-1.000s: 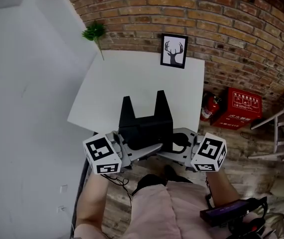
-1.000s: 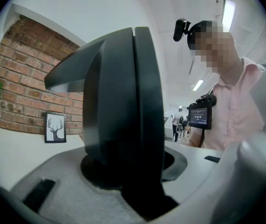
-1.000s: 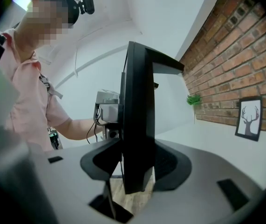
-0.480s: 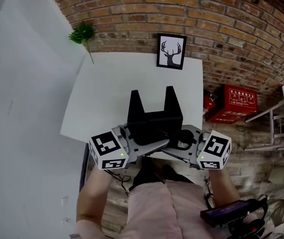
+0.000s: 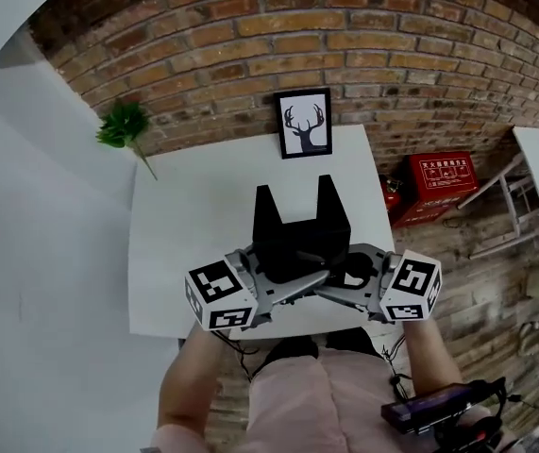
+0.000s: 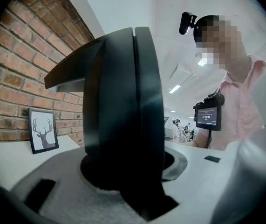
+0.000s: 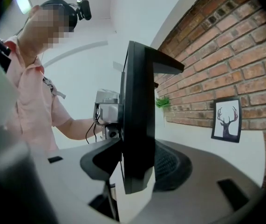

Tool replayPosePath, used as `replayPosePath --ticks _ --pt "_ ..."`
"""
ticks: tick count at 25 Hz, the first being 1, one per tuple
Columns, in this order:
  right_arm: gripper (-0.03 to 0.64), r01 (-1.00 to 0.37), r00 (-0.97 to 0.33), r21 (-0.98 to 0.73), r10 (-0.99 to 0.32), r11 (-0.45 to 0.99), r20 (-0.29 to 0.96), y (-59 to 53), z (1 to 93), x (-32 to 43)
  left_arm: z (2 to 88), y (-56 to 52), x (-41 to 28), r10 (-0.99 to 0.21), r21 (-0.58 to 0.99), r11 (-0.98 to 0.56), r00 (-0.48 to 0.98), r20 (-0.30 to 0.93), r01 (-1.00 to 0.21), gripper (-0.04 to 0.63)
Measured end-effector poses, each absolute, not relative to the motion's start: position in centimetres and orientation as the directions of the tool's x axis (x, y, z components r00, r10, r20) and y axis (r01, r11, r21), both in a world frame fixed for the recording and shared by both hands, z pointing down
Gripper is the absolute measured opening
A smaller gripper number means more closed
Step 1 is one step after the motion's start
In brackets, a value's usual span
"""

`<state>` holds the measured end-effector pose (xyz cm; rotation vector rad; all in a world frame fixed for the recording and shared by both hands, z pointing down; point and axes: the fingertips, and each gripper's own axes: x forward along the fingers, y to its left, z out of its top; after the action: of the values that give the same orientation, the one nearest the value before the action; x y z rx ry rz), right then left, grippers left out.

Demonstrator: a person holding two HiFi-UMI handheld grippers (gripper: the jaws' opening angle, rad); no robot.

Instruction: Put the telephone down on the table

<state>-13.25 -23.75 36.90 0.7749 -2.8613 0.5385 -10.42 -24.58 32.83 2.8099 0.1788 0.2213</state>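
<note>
The black telephone (image 5: 299, 234), a blocky body with two upright prongs, is held between both grippers over the near half of the white table (image 5: 193, 225). My left gripper (image 5: 283, 279) is shut on its left side and my right gripper (image 5: 333, 277) on its right side. In the left gripper view the telephone (image 6: 123, 115) fills the middle, clamped edge-on in the left gripper (image 6: 123, 190). The right gripper view shows the telephone (image 7: 137, 125) standing upright in the right gripper (image 7: 133, 181). Whether its base touches the table is hidden.
A framed deer picture (image 5: 304, 124) leans on the brick wall at the table's far edge. A green plant (image 5: 123, 125) stands at the far left corner. On the floor to the right are a red box (image 5: 444, 173) and a fire extinguisher (image 5: 389, 196).
Both grippers have carried the telephone forward from the table's near edge to over the table, toward the brick wall. Their hold on it has not changed.
</note>
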Motion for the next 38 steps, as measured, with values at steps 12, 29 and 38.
replayPosePath --ticks 12,29,38 --pt "0.202 -0.596 -0.803 -0.32 -0.538 0.737 0.257 -25.9 36.9 -9.7 32.7 -26.7 -7.0 0.243 0.345 -0.919 0.963 0.112 0.192 0.172" --pt "0.202 -0.572 -0.819 -0.488 -0.486 0.659 0.304 -27.4 44.5 -6.3 40.7 -29.0 -3.3 0.267 0.526 -0.834 0.956 0.122 0.166 0.172" --pt "0.203 -0.534 -0.842 -0.593 -0.449 0.603 0.301 -27.9 49.0 -6.5 45.8 -29.9 -3.3 0.269 0.632 -0.765 0.952 0.147 0.119 0.17"
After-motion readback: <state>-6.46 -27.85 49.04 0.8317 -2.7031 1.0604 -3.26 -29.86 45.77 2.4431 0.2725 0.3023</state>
